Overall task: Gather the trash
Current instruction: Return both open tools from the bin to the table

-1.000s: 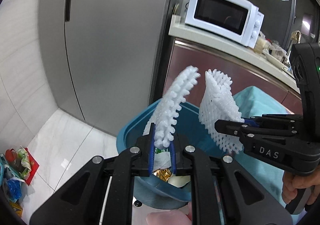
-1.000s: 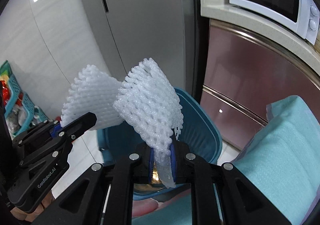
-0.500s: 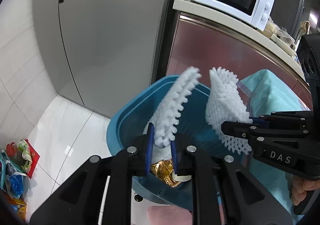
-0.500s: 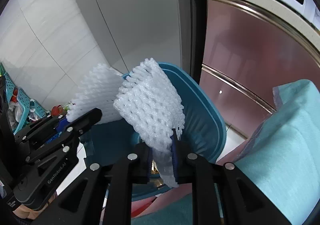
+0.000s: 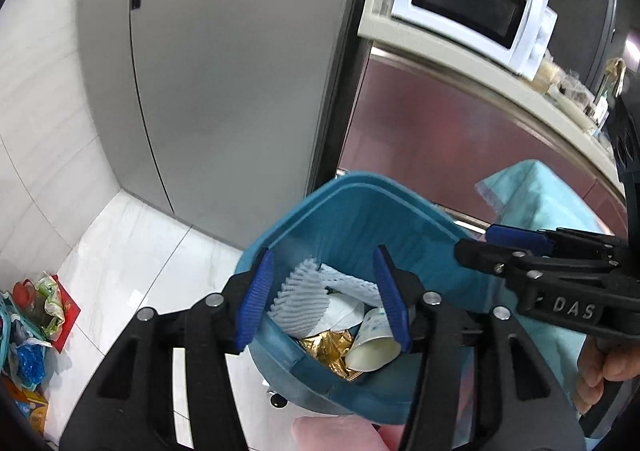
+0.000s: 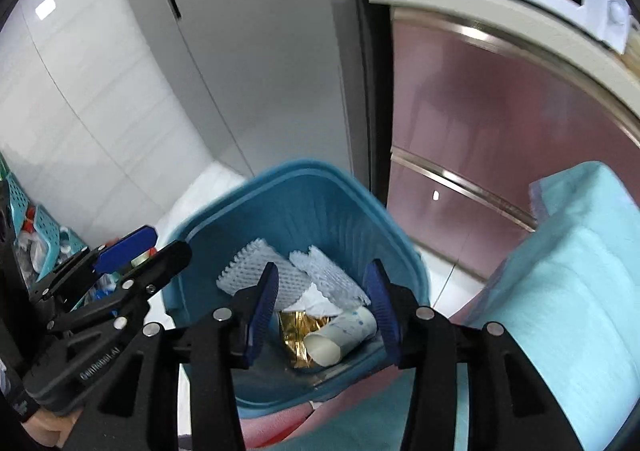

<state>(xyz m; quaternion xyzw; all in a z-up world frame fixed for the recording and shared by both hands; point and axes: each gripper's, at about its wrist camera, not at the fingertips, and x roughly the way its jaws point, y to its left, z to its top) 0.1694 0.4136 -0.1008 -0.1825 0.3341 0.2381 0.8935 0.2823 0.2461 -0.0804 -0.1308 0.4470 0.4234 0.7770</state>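
- Left gripper [image 5: 324, 293]: jaws have just been opening; now spread, nothing between the pads.
- Right gripper [image 6: 326, 301]: jaws have likewise just been opening; released, empty.
- Both hover over the blue bin [image 5: 352, 191], pointing down into it.
- Two white foam nets [image 6: 256, 271], [image 6: 328, 279] lie inside the bin, side by side on top of the other trash: a paper cup [image 6: 340, 335] on its side and a crumpled gold wrapper [image 6: 296, 331].
- Judgement: this drop is done; both nets sit below the rim.
- Handling, judged: foam nets are very light, soft and springy; they crush without damage. Pinch an edge or a fold. May cling to the pads or drift when let go.
- Loose packaging [image 5: 44, 303] lies on the floor by the wall; probably the next trash.
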